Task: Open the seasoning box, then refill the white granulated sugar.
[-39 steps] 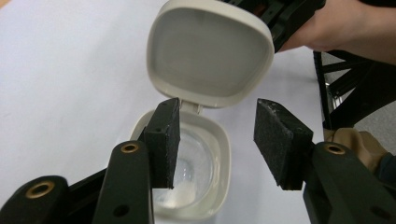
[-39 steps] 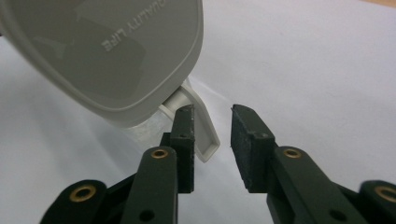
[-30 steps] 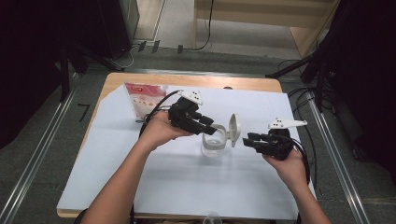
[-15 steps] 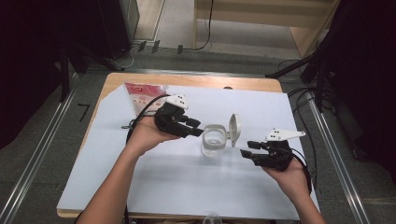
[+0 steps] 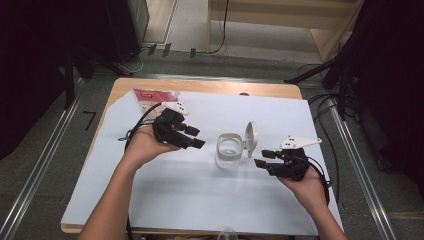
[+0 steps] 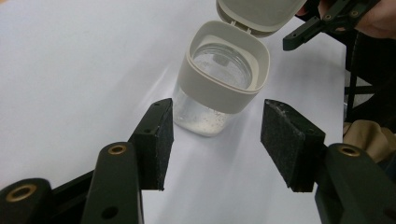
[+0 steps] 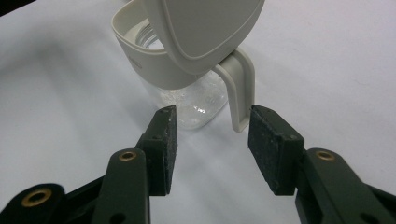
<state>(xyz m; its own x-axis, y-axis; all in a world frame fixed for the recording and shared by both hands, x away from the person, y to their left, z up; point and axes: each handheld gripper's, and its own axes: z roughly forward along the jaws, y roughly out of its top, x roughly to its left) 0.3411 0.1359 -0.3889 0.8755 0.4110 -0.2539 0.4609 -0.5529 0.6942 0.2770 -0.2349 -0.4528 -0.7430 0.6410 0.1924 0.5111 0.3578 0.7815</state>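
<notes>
White sheeting [image 5: 165,200] is spread over most of the wooden counter [image 5: 210,86], whose bare far edge and left rim are left showing; dark floor and metal rails are seen on both sides. Wide stretches of clear sheet lie in front of the jar and along the near edge.

Near the middle of the sheet a clear glass jar [image 5: 229,151] stands upright, fitted with a pale grey collar, and its hinged lid [image 5: 250,139] is swung up and stands open on the right side. A little clear liquid or residue is seen at the bottom of the jar in the left gripper view [image 6: 205,116]; what it is cannot be told.

The left tongs [image 5: 196,138] are held to the left of the jar, near it but apart, with the jaws apart after just having been opening and nothing between them. The right tongs [image 5: 261,159] are held just right of the jar, jaws apart and empty, aimed at the lid's hinge strap [image 7: 239,88] without touching it.

A red-and-white packet [image 5: 150,100] lies at the far left of the sheet, well apart from the jar.
</notes>
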